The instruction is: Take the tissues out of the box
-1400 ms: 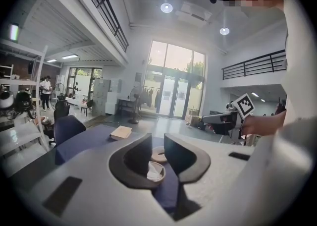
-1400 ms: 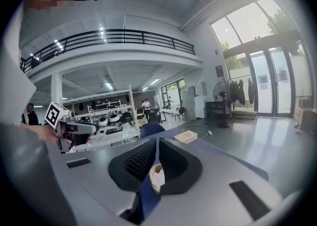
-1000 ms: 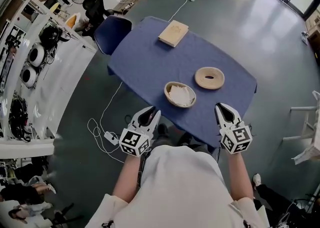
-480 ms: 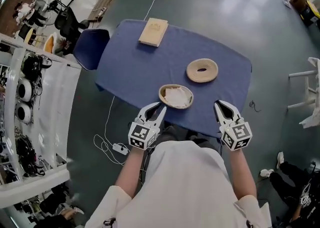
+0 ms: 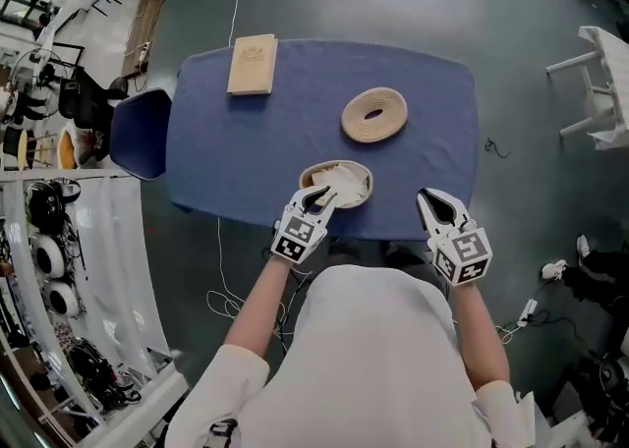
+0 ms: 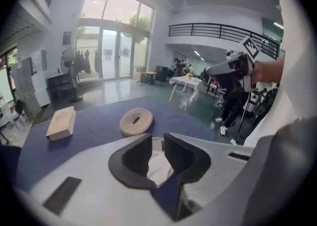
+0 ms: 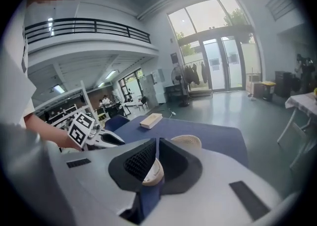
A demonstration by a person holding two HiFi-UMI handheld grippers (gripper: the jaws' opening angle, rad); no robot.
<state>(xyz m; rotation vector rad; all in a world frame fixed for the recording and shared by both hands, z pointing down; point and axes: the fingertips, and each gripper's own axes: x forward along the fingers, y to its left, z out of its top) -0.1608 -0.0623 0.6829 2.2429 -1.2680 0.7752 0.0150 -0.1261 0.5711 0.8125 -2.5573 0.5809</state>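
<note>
The left gripper point(image 5: 321, 199), narrowly parted, hung over white paper tissues point(image 5: 340, 181) in a round pale wooden box point(image 5: 370, 184); the right gripper point(image 5: 429, 202) was closed, empty. A snagging pull could drag the unsteadied box off the blue-clothed desk's point(image 5: 295, 102) near edge.

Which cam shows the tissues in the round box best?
Head view: tissues seen from above inside the box. Left gripper view shows a strip between its fingers; right gripper view shows only box rim.
</note>
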